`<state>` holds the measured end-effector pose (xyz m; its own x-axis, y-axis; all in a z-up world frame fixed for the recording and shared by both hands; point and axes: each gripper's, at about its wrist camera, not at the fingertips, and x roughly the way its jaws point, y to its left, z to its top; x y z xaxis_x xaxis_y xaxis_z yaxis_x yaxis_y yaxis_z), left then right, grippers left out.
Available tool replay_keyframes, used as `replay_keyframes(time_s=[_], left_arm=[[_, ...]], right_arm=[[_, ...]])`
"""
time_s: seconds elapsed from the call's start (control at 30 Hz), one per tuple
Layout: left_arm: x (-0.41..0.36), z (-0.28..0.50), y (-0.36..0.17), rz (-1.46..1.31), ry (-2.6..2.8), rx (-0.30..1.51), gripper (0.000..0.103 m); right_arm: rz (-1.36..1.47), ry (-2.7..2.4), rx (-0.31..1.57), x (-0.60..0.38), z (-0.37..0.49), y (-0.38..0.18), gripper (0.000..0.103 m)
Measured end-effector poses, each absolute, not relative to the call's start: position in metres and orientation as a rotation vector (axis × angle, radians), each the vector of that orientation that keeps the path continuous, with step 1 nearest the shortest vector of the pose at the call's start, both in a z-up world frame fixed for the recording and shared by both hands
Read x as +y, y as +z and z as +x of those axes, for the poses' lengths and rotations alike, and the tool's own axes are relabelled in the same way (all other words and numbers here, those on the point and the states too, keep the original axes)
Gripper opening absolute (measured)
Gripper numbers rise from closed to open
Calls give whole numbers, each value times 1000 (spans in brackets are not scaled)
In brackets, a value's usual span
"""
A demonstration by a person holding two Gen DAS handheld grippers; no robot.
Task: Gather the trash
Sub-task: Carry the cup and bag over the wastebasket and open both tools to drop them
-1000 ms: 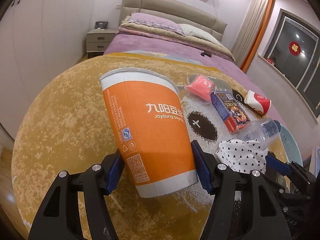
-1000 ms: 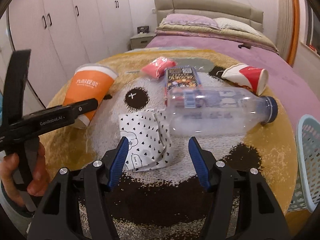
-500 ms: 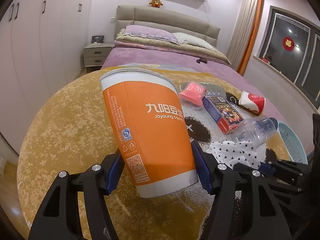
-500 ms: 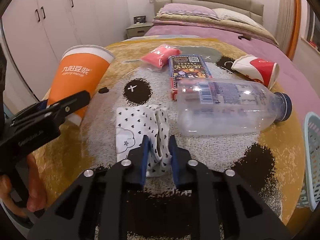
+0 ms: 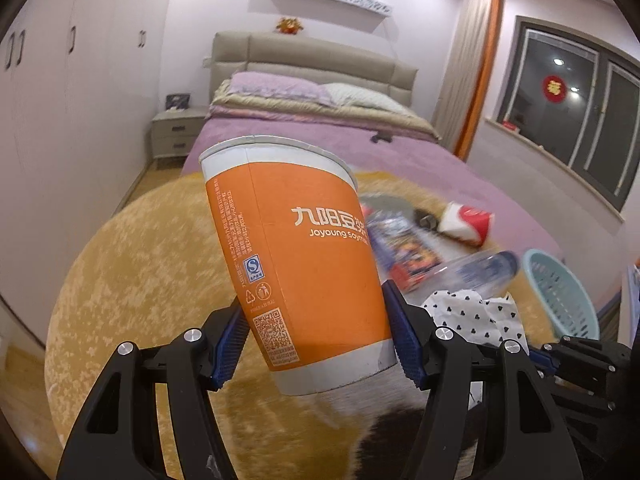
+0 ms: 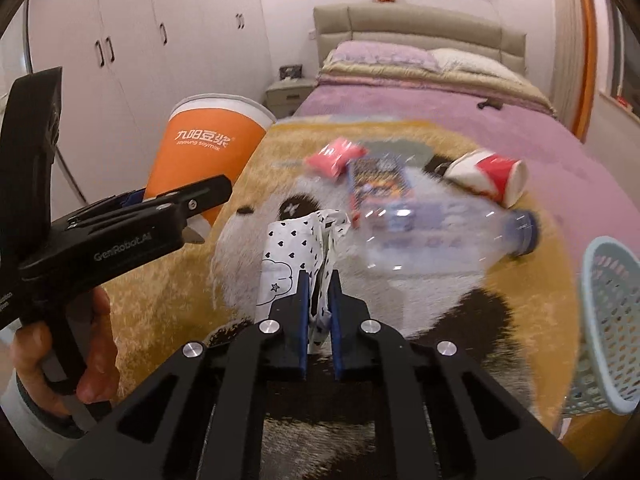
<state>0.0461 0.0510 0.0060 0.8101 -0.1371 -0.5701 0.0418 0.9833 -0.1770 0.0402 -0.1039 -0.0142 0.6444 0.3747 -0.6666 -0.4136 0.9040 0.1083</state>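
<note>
Left wrist view first: your left gripper (image 5: 316,344) is clamped on the orange soymilk cup (image 5: 296,256), pads pressed on both sides near its base, and the cup looks clear of the panda rug (image 5: 132,280). Off to the right you can see the heart-print wrapper (image 5: 472,316), the clear bottle (image 5: 484,272), a colourful box (image 5: 404,248) and the red-and-white cup (image 5: 466,222) on its side further back. The blue basket (image 5: 560,300) sits at the far right edge.

Right wrist view: your right gripper (image 6: 319,300) is pinched shut on that heart-print wrapper (image 6: 296,252), the paper bunched between the pads. The bottle (image 6: 432,232) lies just right of it, with the box (image 6: 376,180), a pink packet (image 6: 334,158) and the red-and-white cup (image 6: 488,176) behind. The basket (image 6: 608,320) is near right, and no trash shows in the bit you can see.

So I'd say you're early on: two pieces in hand, nothing binned yet, four left on the rug.
</note>
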Motion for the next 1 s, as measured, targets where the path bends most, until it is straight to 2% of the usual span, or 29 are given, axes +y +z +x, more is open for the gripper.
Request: replay_keyframes(time_s=[0.43, 1.0], left_arm=[[-40, 66, 47, -90, -300, 571, 62], [-218, 134, 34, -6, -626, 702, 62]], right_arm=[[49, 181, 586, -212, 35, 41, 7], [198, -176, 598, -377, 73, 32, 7]])
